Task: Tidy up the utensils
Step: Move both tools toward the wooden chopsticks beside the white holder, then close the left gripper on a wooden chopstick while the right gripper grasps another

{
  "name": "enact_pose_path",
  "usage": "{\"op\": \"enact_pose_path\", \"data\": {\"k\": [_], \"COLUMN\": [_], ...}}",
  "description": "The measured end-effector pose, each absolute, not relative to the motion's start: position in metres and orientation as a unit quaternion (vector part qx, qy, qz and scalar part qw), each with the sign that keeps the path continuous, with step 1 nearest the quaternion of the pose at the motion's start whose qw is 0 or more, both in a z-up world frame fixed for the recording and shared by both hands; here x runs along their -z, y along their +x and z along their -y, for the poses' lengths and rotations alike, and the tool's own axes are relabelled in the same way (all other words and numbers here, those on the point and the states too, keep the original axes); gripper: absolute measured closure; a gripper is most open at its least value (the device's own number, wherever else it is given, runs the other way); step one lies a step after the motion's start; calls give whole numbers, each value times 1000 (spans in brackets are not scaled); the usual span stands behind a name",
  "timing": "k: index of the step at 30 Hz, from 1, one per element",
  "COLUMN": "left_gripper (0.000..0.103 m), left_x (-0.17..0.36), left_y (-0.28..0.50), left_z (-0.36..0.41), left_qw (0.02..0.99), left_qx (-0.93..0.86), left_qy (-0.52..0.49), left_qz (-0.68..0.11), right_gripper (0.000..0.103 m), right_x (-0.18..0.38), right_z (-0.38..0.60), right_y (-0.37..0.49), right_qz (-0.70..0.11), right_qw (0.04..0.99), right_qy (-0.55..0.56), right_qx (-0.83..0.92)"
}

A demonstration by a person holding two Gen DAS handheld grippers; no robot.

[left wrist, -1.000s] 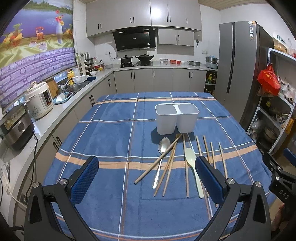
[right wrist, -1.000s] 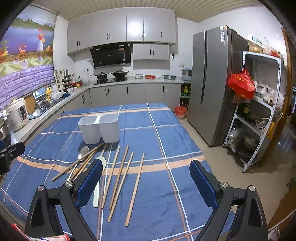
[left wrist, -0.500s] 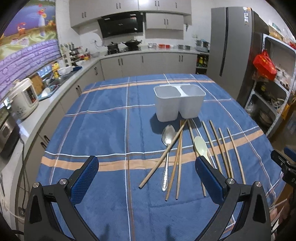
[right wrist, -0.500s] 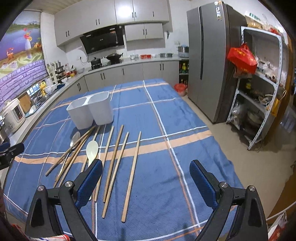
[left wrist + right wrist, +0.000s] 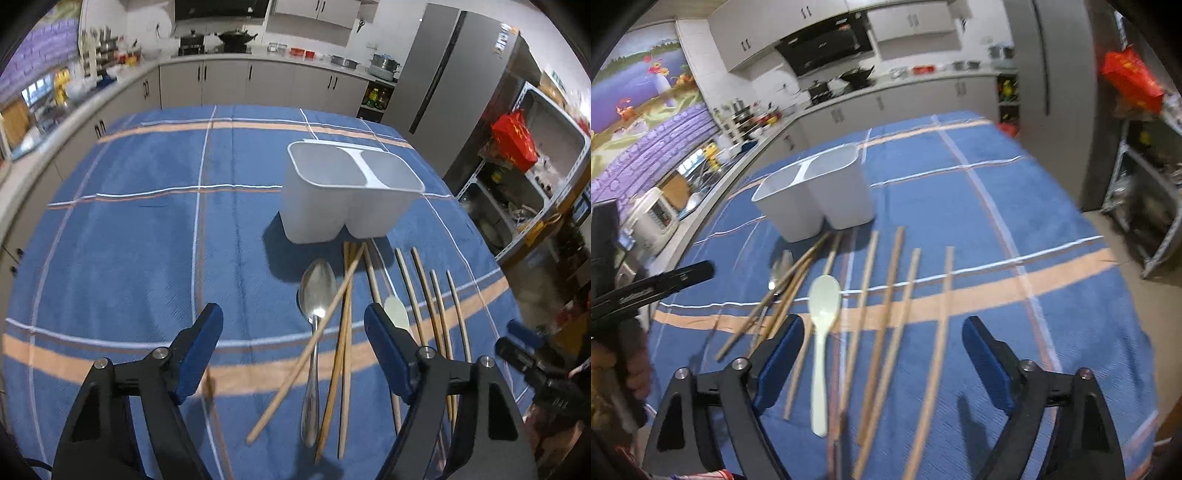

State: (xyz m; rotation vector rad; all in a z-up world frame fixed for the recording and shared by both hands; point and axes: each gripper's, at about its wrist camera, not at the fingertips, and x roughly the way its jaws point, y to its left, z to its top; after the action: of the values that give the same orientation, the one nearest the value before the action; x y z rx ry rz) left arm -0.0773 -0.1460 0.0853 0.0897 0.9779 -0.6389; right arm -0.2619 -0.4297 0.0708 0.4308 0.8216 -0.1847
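A white two-compartment holder (image 5: 347, 192) stands empty on the blue checked tablecloth (image 5: 140, 229); it also shows in the right wrist view (image 5: 816, 195). In front of it lie a metal spoon (image 5: 314, 332), a pale plastic spoon (image 5: 822, 325) and several wooden chopsticks (image 5: 424, 295), some crossed over the metal spoon. My left gripper (image 5: 293, 345) is open and empty just above the metal spoon and the crossed chopsticks. My right gripper (image 5: 882, 360) is open and empty above the parallel chopsticks (image 5: 886, 314) and the plastic spoon.
A kitchen counter (image 5: 74, 92) with appliances runs along the left. A grey fridge (image 5: 450, 81) and a metal shelf rack (image 5: 535, 177) stand to the right of the table. The other gripper shows at the right edge of the left wrist view (image 5: 532, 354).
Both grippers have moved forward and down toward the utensils, which now fill more of each view. Both stay open. The utensils have not moved.
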Motion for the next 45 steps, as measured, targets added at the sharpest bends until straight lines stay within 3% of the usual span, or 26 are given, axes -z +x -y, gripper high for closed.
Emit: {"op": "enact_pose_path", "data": {"k": [6, 12, 18, 22, 31, 36, 39, 43, 45], "left_gripper": [27, 39, 41, 41, 43, 66, 72, 94, 97], "left_x": [-63, -44, -32, -50, -53, -40, -34, -28, -25], "left_y": [-43, -16, -1, -15, -56, -48, -49, -53, -55], "left_z": [157, 164, 174, 169, 237, 258, 269, 280, 285], "left_qw": [815, 793, 777, 787, 778, 762, 751, 730, 723], "left_qx": [317, 331, 338, 355, 415, 418, 426, 439, 442], "left_qy": [31, 15, 2, -11, 145, 185, 214, 237, 239], "left_qz": [-484, -511, -531, -504, -449, -459, -457, -467, -474], "right_gripper": [23, 34, 36, 36, 37, 48, 50, 55, 59], "right_x": [-49, -35, -29, -27, -20, -20, -21, -21, -21], "right_z": [447, 468, 473, 473, 474, 476, 475, 473, 472], "right_y": [-245, -238, -232, -230, -218, -207, -200, -192, -187], "right_qz": [-424, -452, -466, -469, -475, -493, -509, -540, -552], "right_qw": [870, 851, 844, 842, 838, 830, 821, 804, 797], "right_qy": [230, 211, 191, 191, 187, 174, 166, 146, 140], "right_qx": [105, 166, 184, 186, 192, 195, 198, 202, 198]}}
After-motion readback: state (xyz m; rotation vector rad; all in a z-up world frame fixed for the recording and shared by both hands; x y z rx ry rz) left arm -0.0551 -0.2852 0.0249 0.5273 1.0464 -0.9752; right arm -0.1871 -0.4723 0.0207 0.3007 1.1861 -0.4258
